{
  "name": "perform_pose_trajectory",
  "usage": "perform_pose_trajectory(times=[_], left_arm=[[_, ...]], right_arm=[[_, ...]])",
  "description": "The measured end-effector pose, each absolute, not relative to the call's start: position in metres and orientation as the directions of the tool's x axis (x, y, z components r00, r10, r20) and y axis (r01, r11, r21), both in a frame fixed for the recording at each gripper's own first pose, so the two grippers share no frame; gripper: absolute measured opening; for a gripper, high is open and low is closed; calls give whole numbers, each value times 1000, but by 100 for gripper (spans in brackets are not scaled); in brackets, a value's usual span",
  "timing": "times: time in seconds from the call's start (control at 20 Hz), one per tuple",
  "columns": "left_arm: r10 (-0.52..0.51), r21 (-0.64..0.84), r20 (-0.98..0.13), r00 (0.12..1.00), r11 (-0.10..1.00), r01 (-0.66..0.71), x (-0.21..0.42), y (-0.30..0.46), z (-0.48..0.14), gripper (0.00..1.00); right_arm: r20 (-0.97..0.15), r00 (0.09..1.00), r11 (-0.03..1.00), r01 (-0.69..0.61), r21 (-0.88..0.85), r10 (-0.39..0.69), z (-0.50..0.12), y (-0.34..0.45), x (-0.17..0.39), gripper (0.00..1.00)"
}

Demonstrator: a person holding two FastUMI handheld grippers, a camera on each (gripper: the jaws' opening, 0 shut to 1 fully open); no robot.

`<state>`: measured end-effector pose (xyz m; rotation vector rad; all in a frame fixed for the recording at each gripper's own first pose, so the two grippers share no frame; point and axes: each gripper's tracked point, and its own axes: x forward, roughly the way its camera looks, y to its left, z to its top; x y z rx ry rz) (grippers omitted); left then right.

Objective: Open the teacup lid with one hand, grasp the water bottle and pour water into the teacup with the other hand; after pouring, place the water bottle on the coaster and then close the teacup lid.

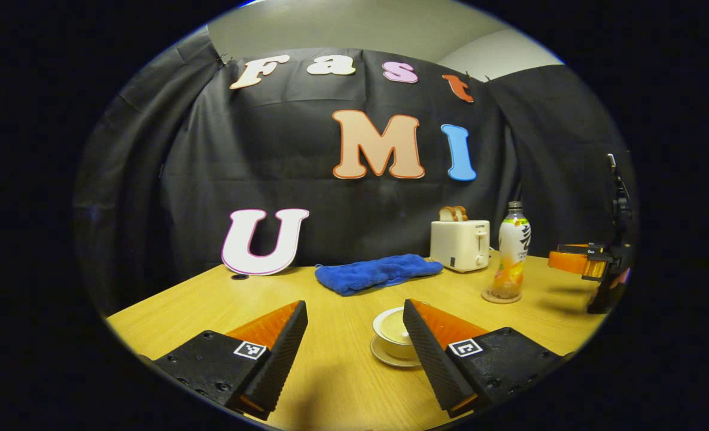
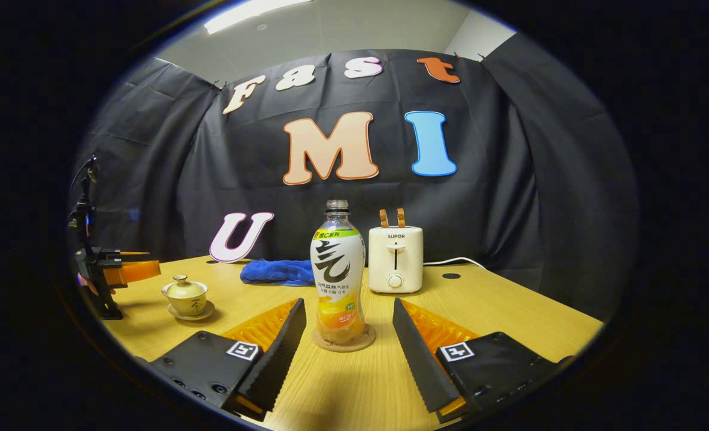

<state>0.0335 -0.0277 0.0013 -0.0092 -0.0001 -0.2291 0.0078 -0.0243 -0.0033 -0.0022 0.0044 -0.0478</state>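
— Bottle first: where does it stand?

— The water bottle point(image 2: 337, 272) stands upright on the round coaster point(image 2: 343, 341), on the wooden table point(image 2: 510, 323). In the right gripper view it sits just ahead of the right gripper point(image 2: 348, 335), whose jaws are spread wide to either side of it, touching nothing.

— And the teacup?

— The teacup point(image 2: 185, 297) rests on its saucer point(image 2: 192, 314) with the lid point(image 2: 182, 285) on, well to the left of the bottle in that view. In the left gripper view the cup point(image 1: 393, 329) sits low, partly hidden behind one finger of the left gripper point(image 1: 354, 326). Those jaws are also wide apart and grip nothing.

— Anything behind?

— A blue cloth point(image 1: 378, 272) lies toward the back of the table, beside a white toaster point(image 1: 460, 244) with bread slices point(image 1: 453, 213) standing in its slots. The bottle is near the toaster.
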Motion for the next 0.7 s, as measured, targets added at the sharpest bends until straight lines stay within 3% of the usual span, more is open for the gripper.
perform_pose_trajectory(times=[0.2,0.25,0.3,0.4,0.5,0.55,0.6,0.7], left_arm=[[-58,-4,-3,998,998,58,33,6,0,93],[-20,-2,-5,1000,1000,20,32,13,1,93],[14,-1,-5,1000,1000,-14,31,18,1,93],[68,1,-5,998,998,-68,30,27,0,93],[111,1,-6,994,994,-111,28,34,0,93],[121,2,-6,993,993,-121,27,36,0,93],[121,1,-6,993,993,-121,26,34,0,93],[118,-1,-6,993,993,-118,26,32,-1,93]], right_arm=[[-4,998,998,60,-3,-60,-3,-26,8,89],[-2,997,997,71,-3,-71,-3,-29,8,93],[-2,997,997,82,-4,-82,-3,-31,8,89],[-1,995,995,101,-4,-101,-3,-34,7,93],[0,993,993,117,-5,-117,-3,-36,7,93],[0,992,992,123,-5,-123,-3,-37,7,98],[0,992,992,127,-5,-127,-3,-37,7,93],[1,992,992,129,-5,-129,-3,-38,7,93]])
